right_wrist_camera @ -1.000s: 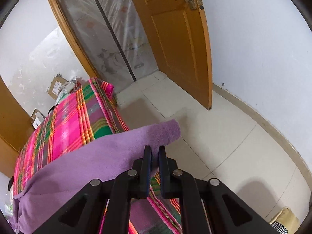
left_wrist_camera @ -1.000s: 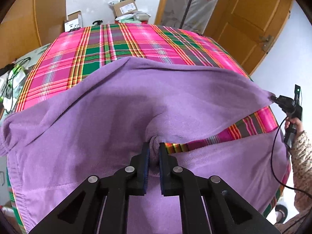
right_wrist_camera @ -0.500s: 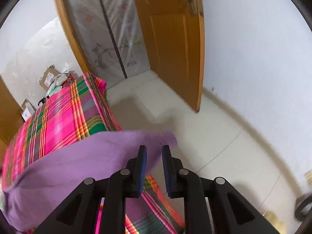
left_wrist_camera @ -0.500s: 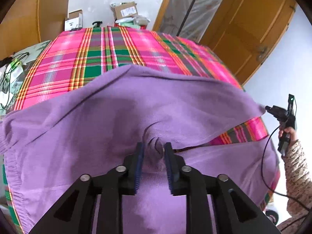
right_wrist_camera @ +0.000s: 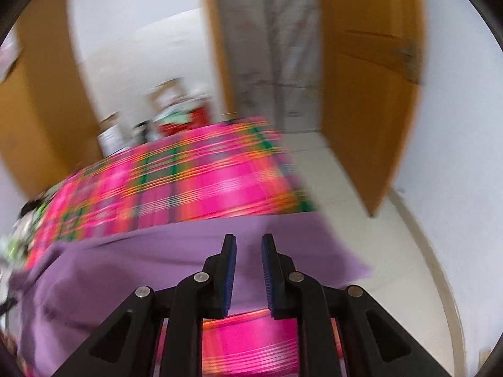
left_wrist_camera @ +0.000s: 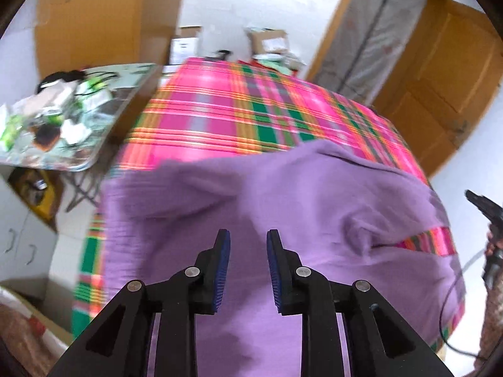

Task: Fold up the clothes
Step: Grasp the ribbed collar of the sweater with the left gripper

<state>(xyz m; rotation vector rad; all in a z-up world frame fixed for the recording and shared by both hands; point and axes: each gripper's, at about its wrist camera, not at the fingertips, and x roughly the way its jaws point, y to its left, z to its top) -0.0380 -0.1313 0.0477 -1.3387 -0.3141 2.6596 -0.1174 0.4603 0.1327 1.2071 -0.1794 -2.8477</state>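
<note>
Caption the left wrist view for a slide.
Left gripper open above the purple garment lying folded on the plaid-covered table.

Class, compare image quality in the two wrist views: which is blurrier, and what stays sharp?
Right wrist view: heavy streaking across the plaid bedcover and door. Left wrist view: milder blur, purple garment readable. Both: fisheye bending at edges, gripper fingers sharp.

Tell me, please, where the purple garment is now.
The purple garment lies on the near part of the plaid cloth, below both open grippers; in the left wrist view, a cluttered tray is to its left.
</note>
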